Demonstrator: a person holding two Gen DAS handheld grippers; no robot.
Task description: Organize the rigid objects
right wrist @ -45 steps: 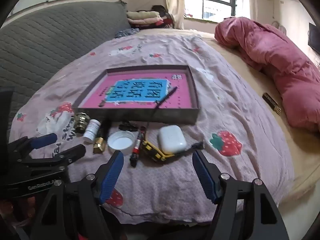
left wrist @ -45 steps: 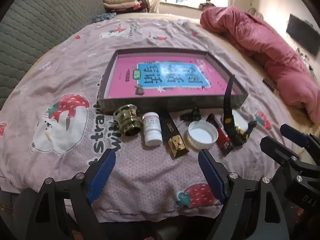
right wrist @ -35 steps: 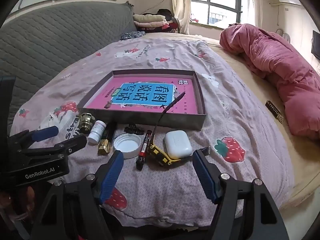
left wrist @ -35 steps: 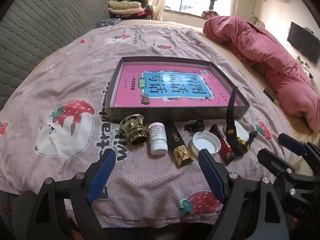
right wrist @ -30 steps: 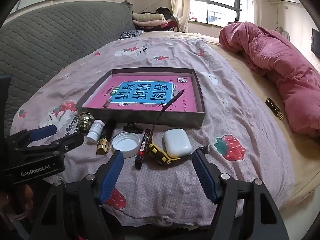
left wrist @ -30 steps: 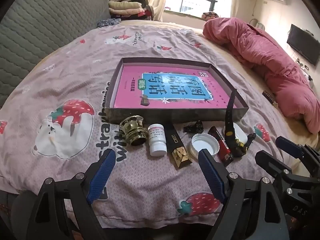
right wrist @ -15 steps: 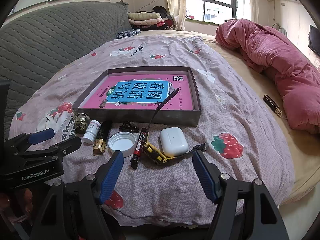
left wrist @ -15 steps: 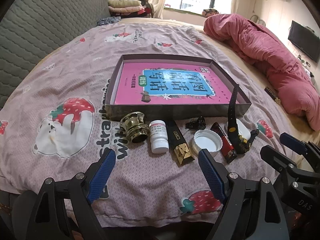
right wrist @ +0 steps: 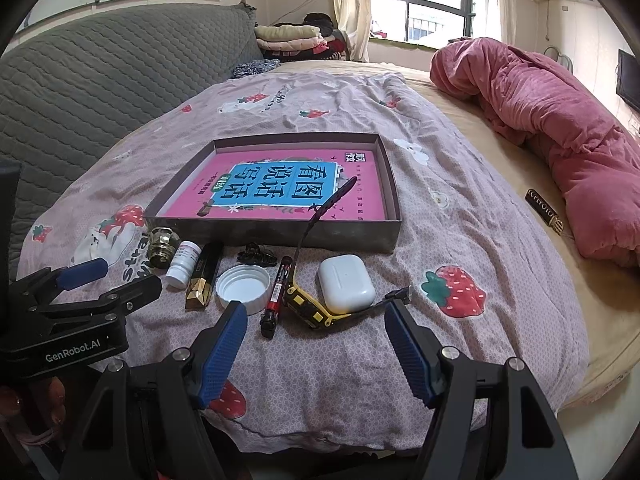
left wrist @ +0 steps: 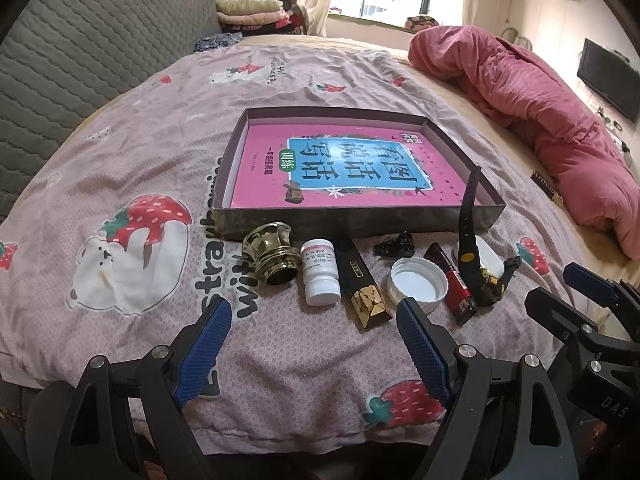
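A shallow grey box [left wrist: 352,222] [right wrist: 276,232] with a pink book inside lies on the bed. In front of it sits a row of small things: a brass knob [left wrist: 272,254] [right wrist: 162,248], a white pill bottle [left wrist: 320,272] [right wrist: 183,263], a black and gold lipstick [left wrist: 362,288] [right wrist: 203,276], a white lid [left wrist: 418,285] [right wrist: 243,284], a black clip [left wrist: 396,245] [right wrist: 256,258], a red marker [left wrist: 450,282] [right wrist: 276,294], a black and yellow watch [left wrist: 474,258] [right wrist: 310,304] and a white earbud case [right wrist: 346,283]. My left gripper [left wrist: 312,344] hangs open near the bottle. My right gripper [right wrist: 316,338] is open near the watch.
A rumpled pink duvet [left wrist: 540,92] [right wrist: 560,120] fills the right side of the bed. A small dark case [left wrist: 546,190] [right wrist: 544,208] lies beside it. A grey quilted headboard [left wrist: 80,40] stands at the left, folded clothes [right wrist: 288,38] at the back.
Both wrist views have swayed a little over the row of objects. Nothing on the bed has moved and both grippers have stayed open.
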